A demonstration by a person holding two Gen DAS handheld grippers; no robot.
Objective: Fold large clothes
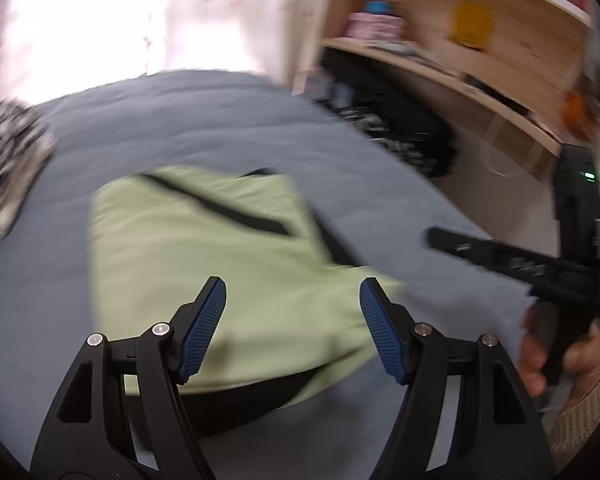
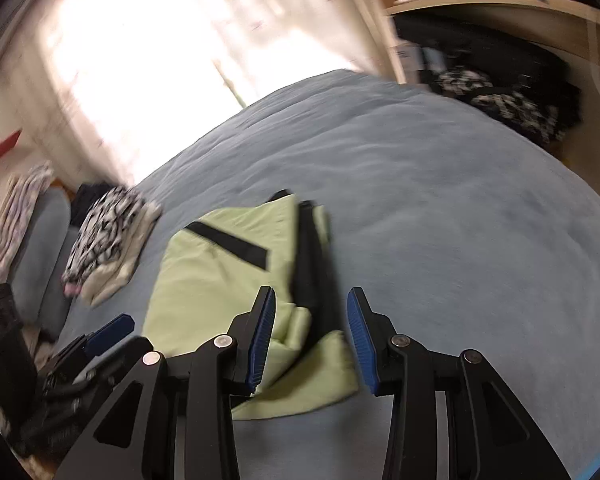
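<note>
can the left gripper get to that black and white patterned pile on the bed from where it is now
Probably yes. The left gripper has open, empty jaws over the green garment, and only bare blue bedcover lies between it and the patterned pile off to its left.

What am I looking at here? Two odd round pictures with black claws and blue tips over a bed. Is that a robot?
No robot: a person holds a hand tool in each hand, each with two fingers and a wide-angle camera looking along them. One picture comes from the left gripper, the other from the right gripper. In the left view you can see the person's hand gripping the other tool's handle. On the blue bedcover lies a folded light green garment with black trim, and further off a black-and-white patterned pile. Both pairs of fingers stand apart and hold nothing.
</note>
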